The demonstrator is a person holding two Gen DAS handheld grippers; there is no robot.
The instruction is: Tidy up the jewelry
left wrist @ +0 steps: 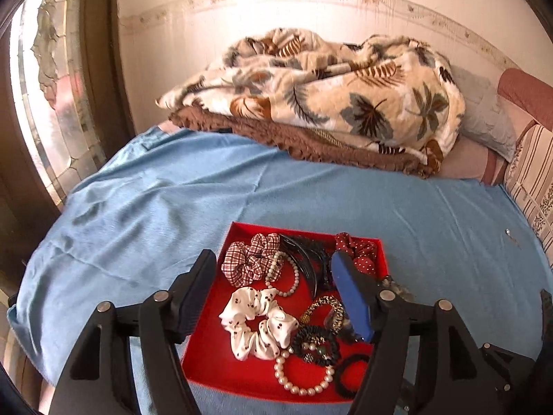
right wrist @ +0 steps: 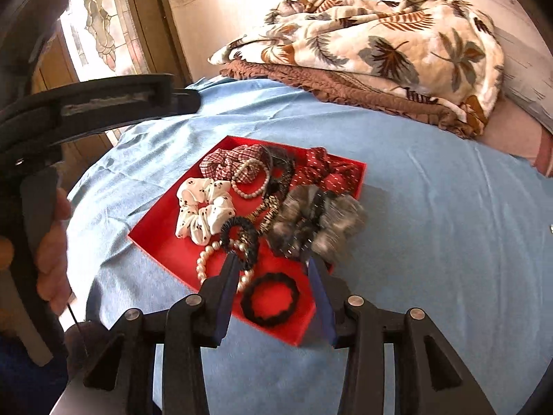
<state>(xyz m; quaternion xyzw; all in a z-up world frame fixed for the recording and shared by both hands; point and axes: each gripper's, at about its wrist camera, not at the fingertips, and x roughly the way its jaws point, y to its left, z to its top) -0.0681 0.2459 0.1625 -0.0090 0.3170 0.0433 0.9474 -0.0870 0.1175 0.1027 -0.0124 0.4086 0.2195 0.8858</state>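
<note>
- tray (right wrist: 166, 242), red and shallow, lies on a blue bedsheet (right wrist: 432, 224), filled with scrunchies, pearl bracelets and hair ties.
- left gripper (left wrist: 276, 276) hangs above the tray, jaws spread wide, nothing between them.
- right gripper (right wrist: 274, 263) hangs over the tray's near corner, jaws parted and empty, framing a black hair tie (right wrist: 271, 301).
- grey furry scrunchie (right wrist: 318, 223) rests on the tray's right edge.

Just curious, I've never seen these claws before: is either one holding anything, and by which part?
Nothing is held: the left gripper and right gripper both stand open above the red tray.
</note>
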